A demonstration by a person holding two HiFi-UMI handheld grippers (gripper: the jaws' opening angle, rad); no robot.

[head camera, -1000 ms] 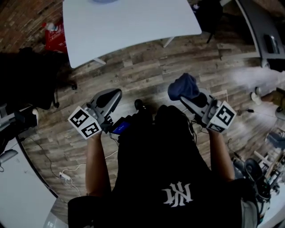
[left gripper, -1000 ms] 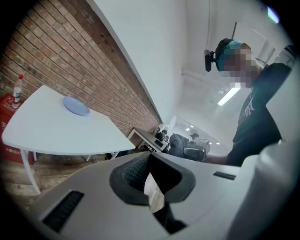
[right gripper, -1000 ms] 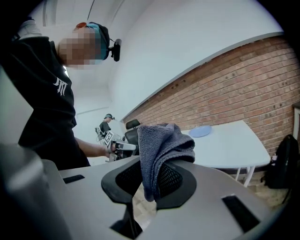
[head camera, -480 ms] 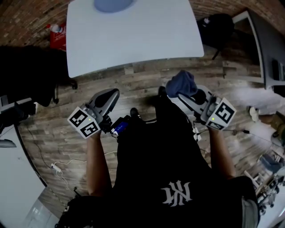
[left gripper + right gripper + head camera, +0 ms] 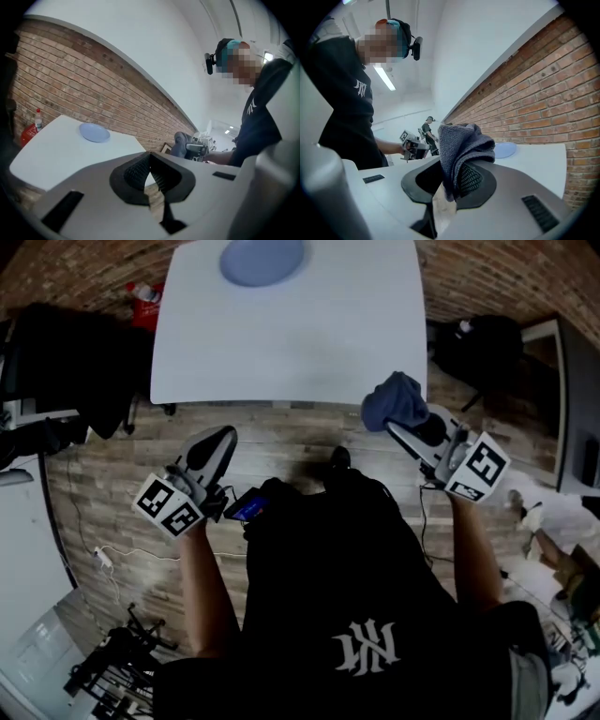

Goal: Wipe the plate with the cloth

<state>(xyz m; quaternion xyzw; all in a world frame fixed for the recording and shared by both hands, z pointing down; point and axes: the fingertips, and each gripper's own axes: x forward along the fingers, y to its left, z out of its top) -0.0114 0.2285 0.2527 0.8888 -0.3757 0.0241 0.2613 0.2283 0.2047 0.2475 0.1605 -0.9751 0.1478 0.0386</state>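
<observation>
A pale blue plate (image 5: 263, 261) lies at the far edge of a white table (image 5: 291, 343); it also shows as a small plate (image 5: 94, 132) in the left gripper view and as a plate (image 5: 505, 149) behind the cloth in the right gripper view. My right gripper (image 5: 401, 428) is shut on a crumpled dark blue cloth (image 5: 393, 400), which sticks up as a grey-blue bundle (image 5: 461, 145) between its jaws. My left gripper (image 5: 212, 448) is shut with nothing in it, its fingertips (image 5: 150, 165) touching. Both are held over the floor, short of the table's near edge.
Wooden plank floor (image 5: 281, 442) lies between me and the table. A brick wall (image 5: 84, 268) runs behind it. A red bag with a bottle (image 5: 146, 298) sits at the table's far left. Dark bags (image 5: 487, 343) stand to the right, dark furniture (image 5: 66, 362) left.
The table and plate have come nearer and further into view. Both grippers have moved forward towards the table's near edge, the right still holding the cloth.
</observation>
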